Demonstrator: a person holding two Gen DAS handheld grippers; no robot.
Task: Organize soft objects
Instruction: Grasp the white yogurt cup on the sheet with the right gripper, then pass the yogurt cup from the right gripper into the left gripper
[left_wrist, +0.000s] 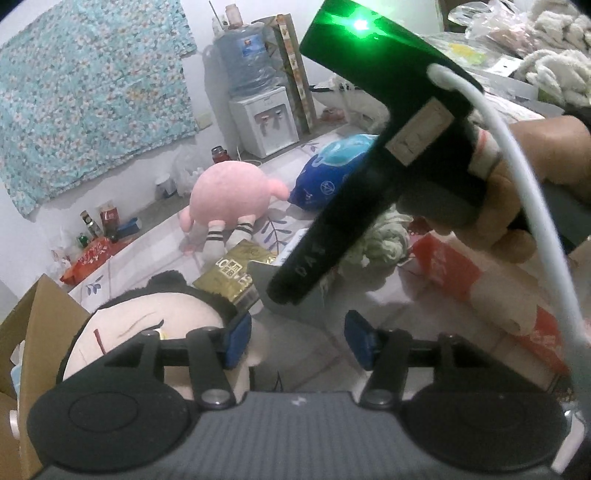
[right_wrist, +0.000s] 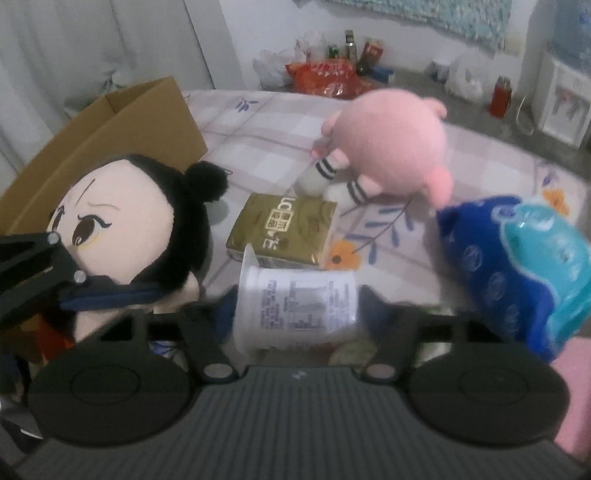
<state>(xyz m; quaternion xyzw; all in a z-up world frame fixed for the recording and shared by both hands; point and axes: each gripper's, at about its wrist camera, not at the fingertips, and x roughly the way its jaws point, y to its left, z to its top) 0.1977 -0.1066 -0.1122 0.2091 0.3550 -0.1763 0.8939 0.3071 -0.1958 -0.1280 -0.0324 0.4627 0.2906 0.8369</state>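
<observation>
A black-haired doll (right_wrist: 118, 221) leans by the cardboard box (right_wrist: 129, 122) on the bed. My left gripper (left_wrist: 299, 340) is open. Its left pad (left_wrist: 238, 341) rests against the doll's head (left_wrist: 147, 332), and only sheet shows between the jaws. My right gripper (right_wrist: 297, 310) stands open astride a white cup (right_wrist: 295, 295) lying on its side; I cannot tell whether the pads touch it. A pink plush (right_wrist: 391, 147) lies face down further out. A blue plush (right_wrist: 517, 258) is at the right.
A gold pack (right_wrist: 288, 229) lies just beyond the cup. In the left wrist view a hand (left_wrist: 517, 206) holds the right gripper's body above a pale fluffy bundle (left_wrist: 384, 240) and a red-and-white package (left_wrist: 461, 273). Bottles and bags line the floor by the wall.
</observation>
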